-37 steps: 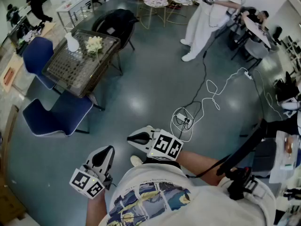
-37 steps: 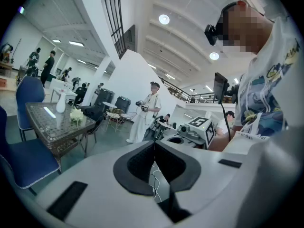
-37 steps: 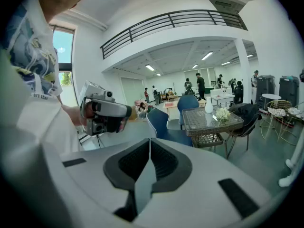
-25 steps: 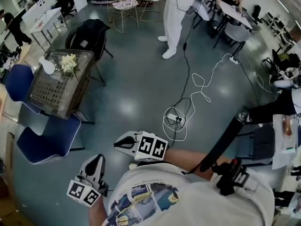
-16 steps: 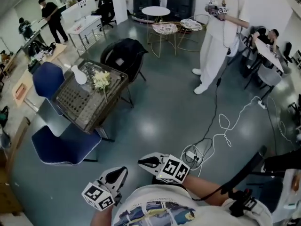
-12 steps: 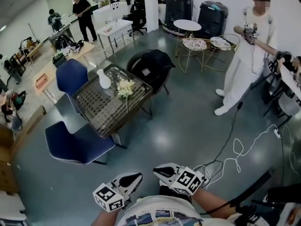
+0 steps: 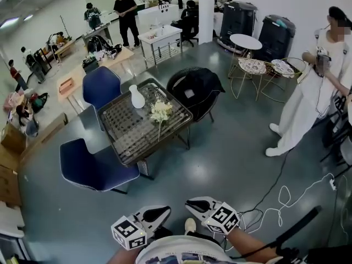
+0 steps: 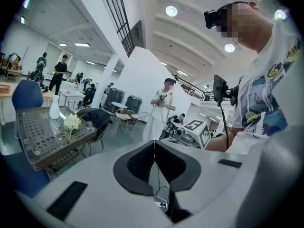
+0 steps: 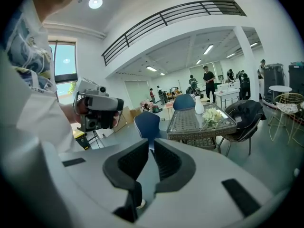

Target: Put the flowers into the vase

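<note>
A white vase (image 7: 136,97) stands on a glass-topped wicker table (image 7: 127,141) across the room. A bunch of pale flowers (image 7: 161,112) lies on the table just right of the vase. Both grippers are held low in front of the person's body, far from the table. My left gripper (image 7: 163,209) is shut with nothing in it, its pads meeting at the tip (image 8: 154,143). My right gripper (image 7: 190,204) is also shut and empty (image 9: 152,145). The left gripper view shows the vase (image 8: 54,108) and flowers (image 8: 72,122). The right gripper view shows the vase (image 9: 199,106) and flowers (image 9: 212,117) too.
Two blue chairs (image 7: 101,87) (image 7: 92,169) stand at the table's left side, and a black chair with a dark jacket (image 7: 196,90) behind it. A person in white (image 7: 311,100) stands at the right. A white cable (image 7: 280,199) loops on the grey floor near my right gripper.
The head view has lifted and swung, so the table with vase and flowers now sits near the middle of the picture. Both grippers stay shut, low in front of the body, carried along.
</note>
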### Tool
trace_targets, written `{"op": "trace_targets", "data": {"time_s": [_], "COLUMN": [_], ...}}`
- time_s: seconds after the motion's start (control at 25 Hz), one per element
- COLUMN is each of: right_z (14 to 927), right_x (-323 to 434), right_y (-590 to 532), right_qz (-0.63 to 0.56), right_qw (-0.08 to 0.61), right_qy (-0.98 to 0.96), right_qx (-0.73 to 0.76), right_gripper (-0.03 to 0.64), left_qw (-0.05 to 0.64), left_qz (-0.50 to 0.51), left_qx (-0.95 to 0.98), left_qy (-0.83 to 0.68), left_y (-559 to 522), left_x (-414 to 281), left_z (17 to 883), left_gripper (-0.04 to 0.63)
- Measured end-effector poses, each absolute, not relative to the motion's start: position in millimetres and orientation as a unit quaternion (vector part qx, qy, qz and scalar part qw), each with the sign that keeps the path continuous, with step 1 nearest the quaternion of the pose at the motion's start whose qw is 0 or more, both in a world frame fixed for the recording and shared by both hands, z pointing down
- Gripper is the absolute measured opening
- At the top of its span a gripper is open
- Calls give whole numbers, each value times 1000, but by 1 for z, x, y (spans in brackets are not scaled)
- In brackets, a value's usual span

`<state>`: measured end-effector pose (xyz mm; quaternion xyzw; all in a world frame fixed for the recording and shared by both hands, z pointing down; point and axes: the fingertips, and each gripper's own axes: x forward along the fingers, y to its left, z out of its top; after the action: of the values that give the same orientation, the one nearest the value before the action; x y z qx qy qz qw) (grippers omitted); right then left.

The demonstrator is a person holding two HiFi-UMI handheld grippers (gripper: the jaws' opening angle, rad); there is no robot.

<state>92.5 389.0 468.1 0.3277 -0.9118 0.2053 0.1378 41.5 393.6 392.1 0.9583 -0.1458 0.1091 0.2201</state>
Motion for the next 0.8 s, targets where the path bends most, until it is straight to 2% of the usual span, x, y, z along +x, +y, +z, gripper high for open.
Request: {"op": "trace_targets", "data": {"time_s": [0.32, 0.56, 0.8], "right_z": [500, 519, 504], "right_x": [79, 87, 39], "right_y": [366, 264, 183], "right_qz": [248, 222, 229], "right_qw": [141, 169, 176], "right_qy": [-906, -900, -890], "right_qx": [314, 335, 353], "right_gripper": [21, 21, 23], "left_qw": [207, 215, 222], "left_qz": [117, 114, 117], "left_qx": [960, 962, 965], "left_qy": [-146, -123, -77], "left_y": [335, 272, 191], "left_x": [34, 34, 0], "left_z": [412, 432, 418], "left_gripper": [11, 11, 11]}}
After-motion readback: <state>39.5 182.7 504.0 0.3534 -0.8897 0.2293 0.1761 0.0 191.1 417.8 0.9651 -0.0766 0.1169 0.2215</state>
